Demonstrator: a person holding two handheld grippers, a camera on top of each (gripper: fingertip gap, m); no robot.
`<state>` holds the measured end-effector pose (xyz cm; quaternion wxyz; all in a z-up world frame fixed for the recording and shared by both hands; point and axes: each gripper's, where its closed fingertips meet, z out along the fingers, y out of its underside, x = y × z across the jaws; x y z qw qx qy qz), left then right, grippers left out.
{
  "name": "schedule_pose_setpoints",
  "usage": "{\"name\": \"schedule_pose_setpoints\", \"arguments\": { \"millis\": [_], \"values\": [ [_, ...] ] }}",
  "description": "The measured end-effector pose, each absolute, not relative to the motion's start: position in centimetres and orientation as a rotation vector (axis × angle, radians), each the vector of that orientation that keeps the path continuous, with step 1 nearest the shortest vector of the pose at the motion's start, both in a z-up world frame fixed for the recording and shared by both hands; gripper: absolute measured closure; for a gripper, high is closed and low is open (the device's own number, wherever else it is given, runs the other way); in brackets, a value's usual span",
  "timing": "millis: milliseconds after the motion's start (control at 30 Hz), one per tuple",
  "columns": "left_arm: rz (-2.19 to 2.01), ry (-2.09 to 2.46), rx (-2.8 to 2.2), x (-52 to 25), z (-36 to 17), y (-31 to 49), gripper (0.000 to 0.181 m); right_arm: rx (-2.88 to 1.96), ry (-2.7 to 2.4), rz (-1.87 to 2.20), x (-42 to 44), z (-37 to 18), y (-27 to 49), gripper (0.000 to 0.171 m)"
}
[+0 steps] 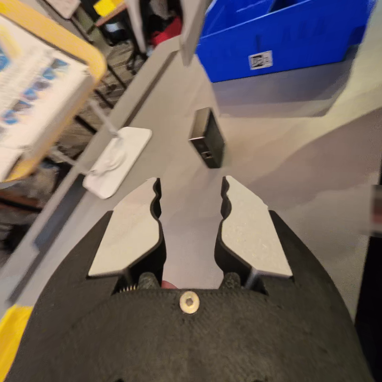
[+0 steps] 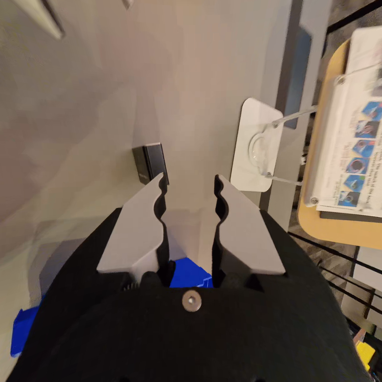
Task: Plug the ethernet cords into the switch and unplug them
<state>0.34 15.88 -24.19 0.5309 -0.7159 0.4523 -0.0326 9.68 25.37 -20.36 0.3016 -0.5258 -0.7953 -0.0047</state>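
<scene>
1. While the left gripper [image 1: 191, 182] hangs above the pale grey tabletop [image 1: 268, 186], its two grey fingers [image 1: 132, 227] stand wide apart with nothing between them. Ahead of the tips, apart from them, the small black box-shaped switch [image 1: 208, 138] lies on the table, one port end turned toward the camera. No cord shows in it. To its left, near the table edge, sits a flat white rounded plate with a clear stand [image 1: 119, 161]; behind the switch stands a blue plastic bin [image 1: 279, 41] bearing a white label.
2. In the right wrist view, the right gripper [image 2: 189, 177] is likewise spread wide and empty. The switch [image 2: 151, 163] lies just beyond its left fingertip, partly hidden by it; whether they touch I cannot tell. The white plate [image 2: 254, 144] lies to the right, near the table edge, and a piece of the blue bin [image 2: 190, 272] shows under the fingers.
</scene>
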Motion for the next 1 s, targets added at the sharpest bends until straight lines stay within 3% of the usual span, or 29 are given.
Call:
{"name": "schedule_pose_setpoints", "arguments": {
  "millis": [200,433,733,1000],
  "values": [
    [0.312,0.827,-1.87,-15.4,-20.3,15.1,0.142,-1.26,-2.059,0.053,7.1,-19.2,21.5,0.137],
    [0.495,0.537,-2.207,-28.0,-26.3,13.5,0.151,-1.194,-2.05,0.201,3.6,-20.5,17.9,0.143],
    [0.46,0.493,-2.412,-29.9,-31.0,13.2,0.172,-1.163,-2.119,0.271,1.7,-23.0,15.7,0.145],
    [0.609,0.472,-2.274,-31.5,-25.8,12.9,0.176,-1.151,-2.122,0.295,1.2,-23.6,15.2,0.147]
  ]
}}
